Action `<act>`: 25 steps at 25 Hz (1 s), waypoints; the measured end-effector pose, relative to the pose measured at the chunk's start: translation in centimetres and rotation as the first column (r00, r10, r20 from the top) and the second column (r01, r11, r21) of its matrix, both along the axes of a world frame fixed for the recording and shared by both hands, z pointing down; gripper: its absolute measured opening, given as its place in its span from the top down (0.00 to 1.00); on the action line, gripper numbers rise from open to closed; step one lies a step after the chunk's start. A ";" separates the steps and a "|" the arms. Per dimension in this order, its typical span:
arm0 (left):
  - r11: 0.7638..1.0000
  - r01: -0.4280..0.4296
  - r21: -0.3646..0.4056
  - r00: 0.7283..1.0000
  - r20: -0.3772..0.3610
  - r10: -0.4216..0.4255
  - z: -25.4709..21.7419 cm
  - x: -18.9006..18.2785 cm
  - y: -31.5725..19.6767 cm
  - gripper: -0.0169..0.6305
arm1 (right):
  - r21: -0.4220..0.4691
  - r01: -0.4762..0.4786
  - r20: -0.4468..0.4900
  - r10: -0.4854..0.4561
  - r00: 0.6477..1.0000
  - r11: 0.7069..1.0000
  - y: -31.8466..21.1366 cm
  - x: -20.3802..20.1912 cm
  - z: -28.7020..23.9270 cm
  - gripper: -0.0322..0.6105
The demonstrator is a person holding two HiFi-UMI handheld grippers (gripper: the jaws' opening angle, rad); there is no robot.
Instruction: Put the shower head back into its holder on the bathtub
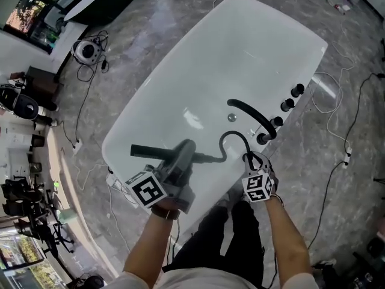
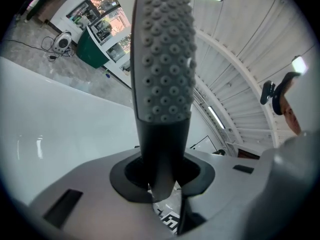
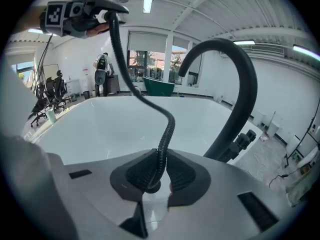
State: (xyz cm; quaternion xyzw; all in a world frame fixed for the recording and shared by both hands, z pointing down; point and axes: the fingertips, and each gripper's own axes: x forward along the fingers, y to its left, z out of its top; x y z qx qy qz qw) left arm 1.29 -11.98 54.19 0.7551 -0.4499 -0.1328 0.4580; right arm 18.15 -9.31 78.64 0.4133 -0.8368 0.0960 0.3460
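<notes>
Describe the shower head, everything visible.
Stick-shaped shower head: dark, plastic-looking handle, grey spray face studded with rubbery nozzles. It lies roughly level above the tub. The left tool clamps its handle. A black ribbed hose leaves its base and is pinched by the right tool.

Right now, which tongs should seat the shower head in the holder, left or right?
Left. The left tongs are shut on the shower head, over the bathtub. The right tongs only pinch the hose near the faucet, so they can probably just guide slack.
</notes>
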 end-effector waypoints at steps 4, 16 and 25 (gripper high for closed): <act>0.999 -0.041 0.029 0.999 0.015 0.041 -0.5 1.3 -0.2 0.83 | -0.038 -0.006 -0.004 0.006 1.000 0.999 0.4 0.0 2.7 0.84; 0.982 -0.178 0.057 0.982 0.075 0.174 0.7 4.5 1.2 0.83 | -0.151 0.014 -0.025 -0.018 1.000 0.988 1.8 0.0 8.4 0.84; 0.957 -0.277 0.088 0.958 0.098 0.268 -0.5 7.2 1.7 0.83 | -0.207 -0.008 -0.035 0.001 0.999 0.978 5.1 2.4 7.8 0.81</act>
